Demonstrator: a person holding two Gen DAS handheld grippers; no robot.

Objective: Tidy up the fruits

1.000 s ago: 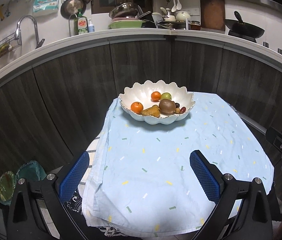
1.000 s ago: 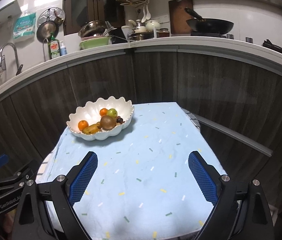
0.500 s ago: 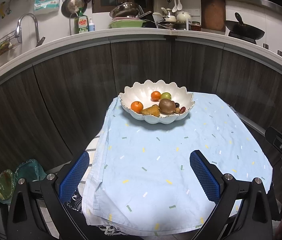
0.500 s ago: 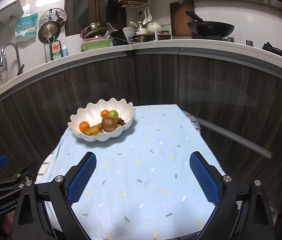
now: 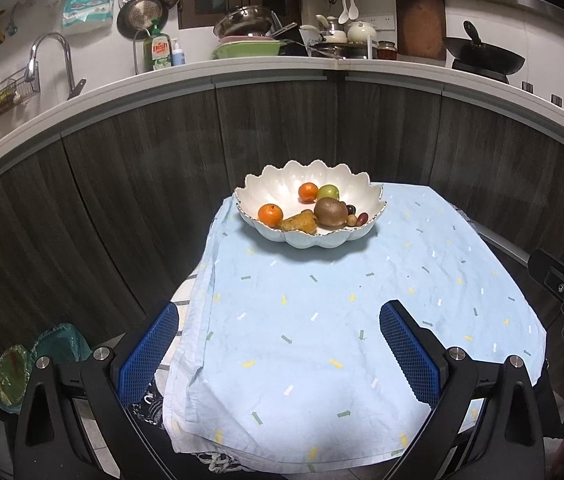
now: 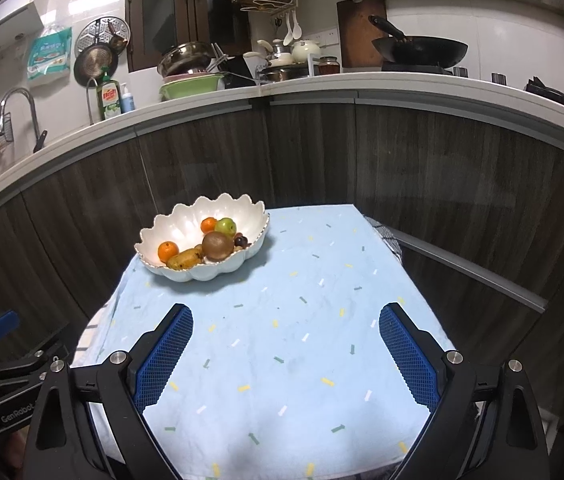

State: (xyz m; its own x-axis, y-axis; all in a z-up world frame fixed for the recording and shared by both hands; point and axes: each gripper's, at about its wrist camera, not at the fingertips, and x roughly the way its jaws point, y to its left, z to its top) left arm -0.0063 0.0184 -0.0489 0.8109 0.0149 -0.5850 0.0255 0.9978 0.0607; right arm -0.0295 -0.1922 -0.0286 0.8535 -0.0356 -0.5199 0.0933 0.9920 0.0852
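At the far left corner of the tabletop, on a pale blue cloth with small confetti marks [image 5: 322, 320], sits a white scalloped ceramic bowl [image 5: 282, 190]. Inside it lie two orange mandarins [image 5: 270, 215], a green apple [image 5: 328, 191], a brown kiwi [image 5: 330, 212], a yellow-brown pear [image 5: 298, 222] and a few small dark fruits [image 5: 356, 216] (grapes, perhaps; too small to tell). The left hand-held gripper [image 5: 279, 354] hovers over the cloth's near edge with its blue-padded jaws spread wide, pinching nothing. The right hand-held gripper [image 6: 286, 354] hangs likewise beside it, jaws apart and empty, well short of the bowl.
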